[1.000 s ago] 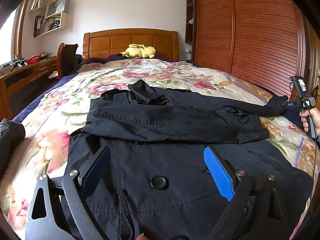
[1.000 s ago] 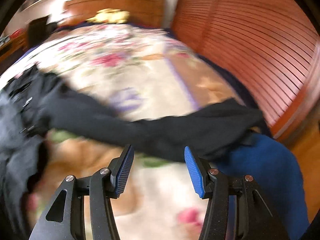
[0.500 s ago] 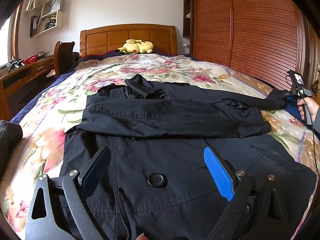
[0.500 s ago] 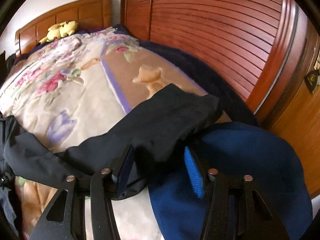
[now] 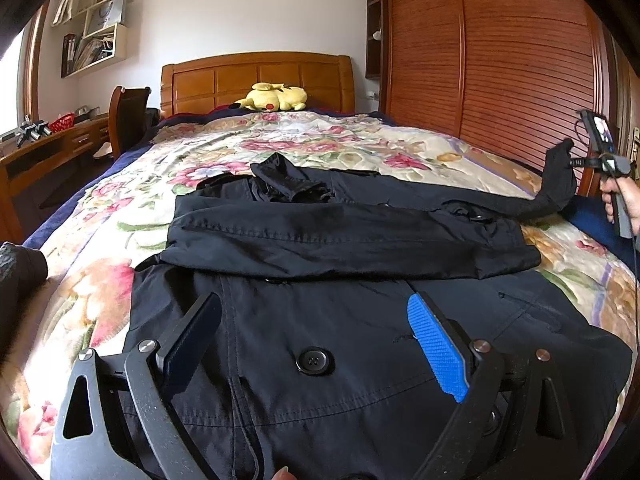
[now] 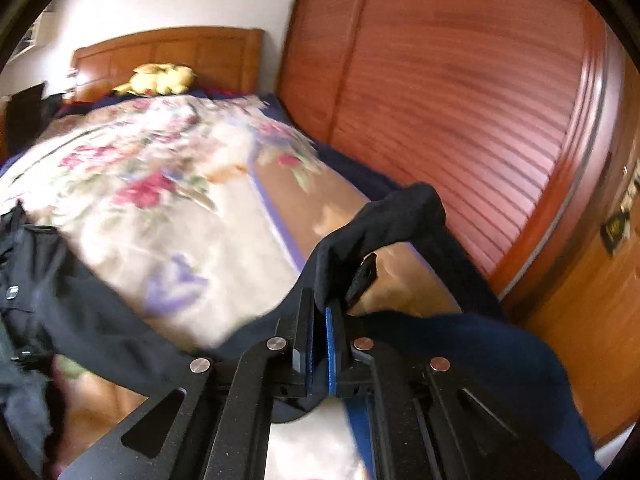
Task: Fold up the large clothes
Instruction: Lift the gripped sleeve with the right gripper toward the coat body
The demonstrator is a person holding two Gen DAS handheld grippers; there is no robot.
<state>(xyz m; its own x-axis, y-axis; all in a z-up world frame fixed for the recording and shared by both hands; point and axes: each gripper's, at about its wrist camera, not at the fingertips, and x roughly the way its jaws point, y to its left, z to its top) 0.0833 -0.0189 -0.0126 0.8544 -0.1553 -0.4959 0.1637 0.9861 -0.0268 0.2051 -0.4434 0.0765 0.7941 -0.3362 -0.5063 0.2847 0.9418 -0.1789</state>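
A large black coat [image 5: 352, 340] lies spread across the floral bed cover [image 5: 280, 148], one sleeve folded over its chest. My left gripper [image 5: 316, 332] hovers open just above the coat's buttoned front, nothing between its fingers. The other sleeve [image 5: 556, 184] stretches to the bed's right edge, where its cuff is lifted off the cover. My right gripper [image 6: 320, 312] is shut on that sleeve cuff [image 6: 384, 216], which bunches up above the jaws. In the left wrist view the right gripper [image 5: 572, 162] shows at the far right, held by a hand [image 5: 628, 200].
A yellow plush toy [image 5: 276, 98] rests by the wooden headboard [image 5: 256, 76]. Slatted wooden wardrobe doors [image 5: 500, 80] run along the bed's right side. A desk [image 5: 48, 140] and chair [image 5: 128, 116] stand on the left. A dark blue blanket [image 6: 480, 360] hangs at the bed's right edge.
The right gripper's jaws closed on the sleeve cuff and lifted it off the bed. The left gripper stayed where it was.
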